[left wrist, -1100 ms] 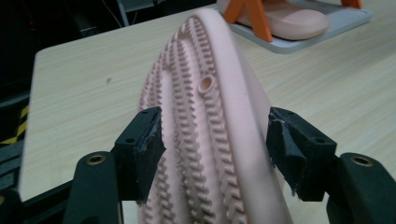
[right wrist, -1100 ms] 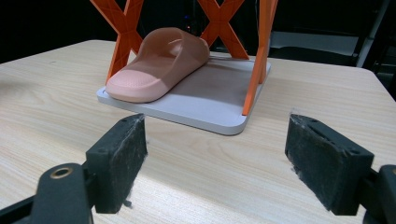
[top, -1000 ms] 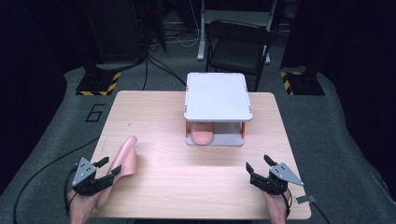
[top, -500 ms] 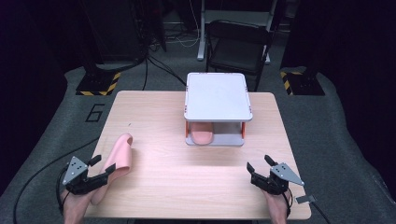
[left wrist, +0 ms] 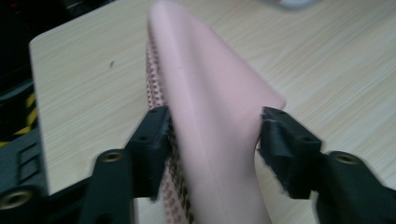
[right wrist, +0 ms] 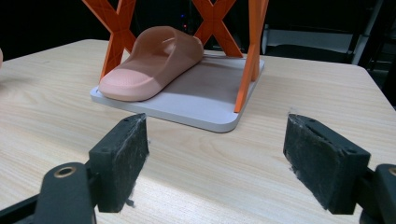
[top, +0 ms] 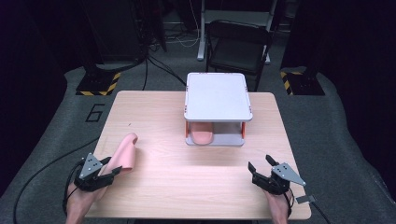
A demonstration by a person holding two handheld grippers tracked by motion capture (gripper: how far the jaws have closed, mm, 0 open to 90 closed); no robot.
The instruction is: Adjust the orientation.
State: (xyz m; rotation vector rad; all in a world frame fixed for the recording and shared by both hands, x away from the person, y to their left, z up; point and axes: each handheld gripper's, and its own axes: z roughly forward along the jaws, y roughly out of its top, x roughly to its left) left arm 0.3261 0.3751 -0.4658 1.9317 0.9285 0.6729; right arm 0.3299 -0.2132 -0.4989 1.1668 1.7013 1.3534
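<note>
A pink slipper (top: 123,151) lies tilted on its side at the table's front left. My left gripper (top: 114,170) has just been closing its jaws, and they are now shut on the slipper's near end. In the left gripper view both pads (left wrist: 156,135) press on the slipper (left wrist: 210,93), with the dotted sole to the left. A second pink slipper (top: 203,136) rests on the bottom shelf of a white and orange rack (top: 217,95). My right gripper (top: 259,163) stands open at the front right with nothing between its jaws, facing that slipper (right wrist: 154,60).
The rack's grey base plate (right wrist: 205,100) sits on the wooden table (top: 187,186) at the middle back, with orange cross legs. A black chair (top: 238,46) stands behind the table. Cables run across the floor at the left.
My left gripper drew back to the left with wider jaws, then came forward onto the slipper's near end and closed on it. The right gripper has not moved.
</note>
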